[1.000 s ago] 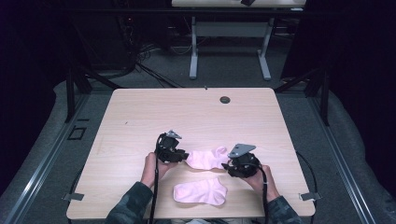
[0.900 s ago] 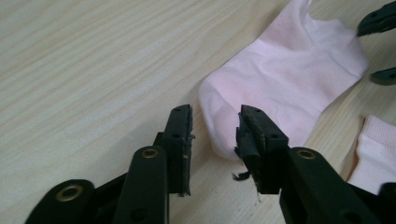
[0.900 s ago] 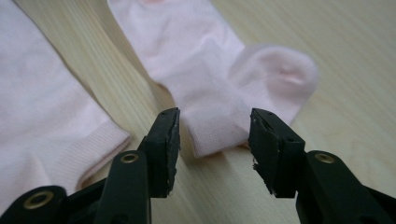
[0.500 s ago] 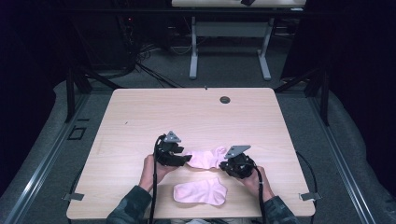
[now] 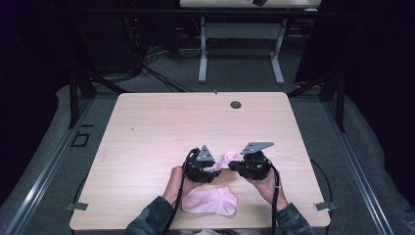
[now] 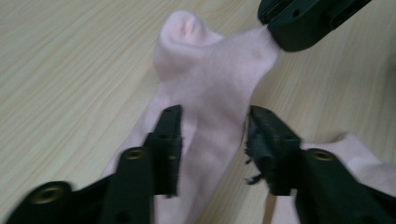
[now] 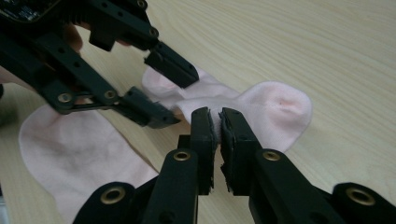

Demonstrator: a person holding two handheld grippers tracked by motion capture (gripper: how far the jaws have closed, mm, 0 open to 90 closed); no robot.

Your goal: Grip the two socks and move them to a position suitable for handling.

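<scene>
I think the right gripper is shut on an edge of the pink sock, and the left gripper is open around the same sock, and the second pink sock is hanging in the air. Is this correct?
Not quite: the second pink sock lies flat on the table, as the high view shows. The rest holds: the right gripper is shut on an edge of the pink sock, and the left gripper is open around it.

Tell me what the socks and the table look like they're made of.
Socks: soft pink knit fabric, matte; fine weave shows, and one bunches where the right tool pinches it. Table: pale wood-look top with straight grain lines and a satin sheen, probably laminate rather than solid wood.
</scene>
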